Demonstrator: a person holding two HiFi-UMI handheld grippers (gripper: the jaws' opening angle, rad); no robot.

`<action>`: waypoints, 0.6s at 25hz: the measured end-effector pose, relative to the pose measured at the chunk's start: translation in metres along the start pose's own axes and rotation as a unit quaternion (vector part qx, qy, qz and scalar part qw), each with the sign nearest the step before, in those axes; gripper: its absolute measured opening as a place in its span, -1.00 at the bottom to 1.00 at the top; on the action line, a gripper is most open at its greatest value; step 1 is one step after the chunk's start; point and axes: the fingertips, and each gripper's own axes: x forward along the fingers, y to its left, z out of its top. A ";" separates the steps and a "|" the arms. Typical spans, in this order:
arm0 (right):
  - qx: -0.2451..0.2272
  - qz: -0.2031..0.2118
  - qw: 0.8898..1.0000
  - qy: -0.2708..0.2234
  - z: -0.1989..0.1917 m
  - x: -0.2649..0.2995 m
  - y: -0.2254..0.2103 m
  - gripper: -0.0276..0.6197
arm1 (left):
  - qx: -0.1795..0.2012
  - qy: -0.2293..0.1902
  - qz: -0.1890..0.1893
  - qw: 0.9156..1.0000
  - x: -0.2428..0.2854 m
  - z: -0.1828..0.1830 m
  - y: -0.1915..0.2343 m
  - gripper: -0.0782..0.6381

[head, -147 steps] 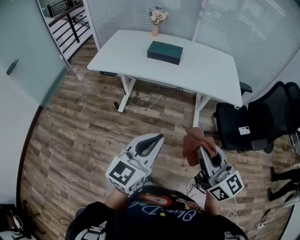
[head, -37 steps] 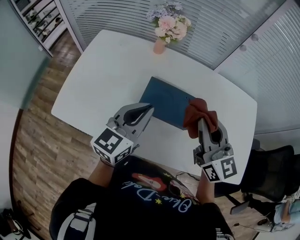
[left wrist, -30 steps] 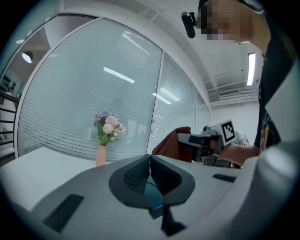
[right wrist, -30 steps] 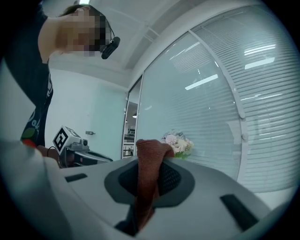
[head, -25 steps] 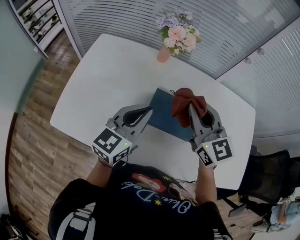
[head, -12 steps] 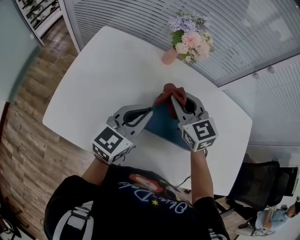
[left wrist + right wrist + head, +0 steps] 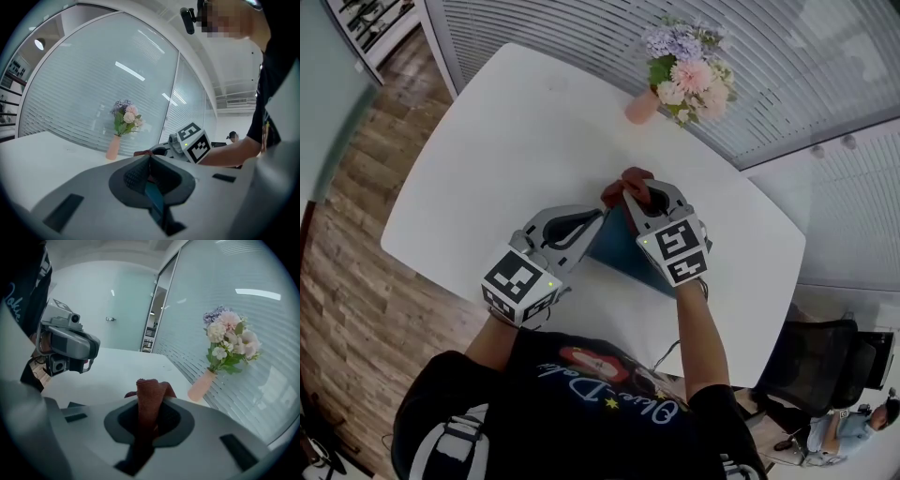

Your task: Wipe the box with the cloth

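— What do the right gripper's jaws have hold of?

— The right gripper [image 7: 148,405] has its jaws pressed together on the cloth [image 7: 151,389], a rust-brown one. A fold of it stands up out of the tips, and the rest runs down between the pads.

— Where does that put the cloth relative to the box?

— In the head view the cloth bunches at the far end of the box [image 7: 621,246], which is dark teal and lies flat on the white table [image 7: 487,141]. The gripper's tips point at that far edge and its body hangs over the box's top. Whether the cloth actually presses on the surface cannot be told.

— And the left gripper?

— The left gripper [image 7: 149,157] has its jaws closed tip to tip with nothing between them. A strip of teal shows through the slot behind the tips, so the box lies just beneath. Seen from the head, its tips are at the box's left edge; contact there cannot be made out.

— How do the two grippers stand to each other?

— Close together, with their tips converging near the box's far left corner. The left gripper view shows the right one's marker cube [image 7: 194,143] just ahead.

— What lies further out?

— A pink vase [image 7: 641,106] of flowers [image 7: 689,67] stands upright near the table's far edge, apart from the box. A wooden floor [image 7: 337,234] shows off to the left.
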 end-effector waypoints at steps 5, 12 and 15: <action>-0.012 -0.021 1.000 0.018 -0.008 -0.005 -0.002 -0.81 | -0.005 0.000 -0.005 1.000 -0.002 -0.004 -0.005 -0.77; -0.014 -0.048 0.998 0.045 -0.024 -0.014 -0.011 -0.82 | -0.002 0.003 -0.013 1.000 0.000 -0.006 -0.005 -0.77; -0.005 -0.054 0.997 0.049 -0.031 -0.020 -0.015 -0.82 | -0.003 0.002 -0.017 1.000 0.003 -0.005 -0.006 -0.77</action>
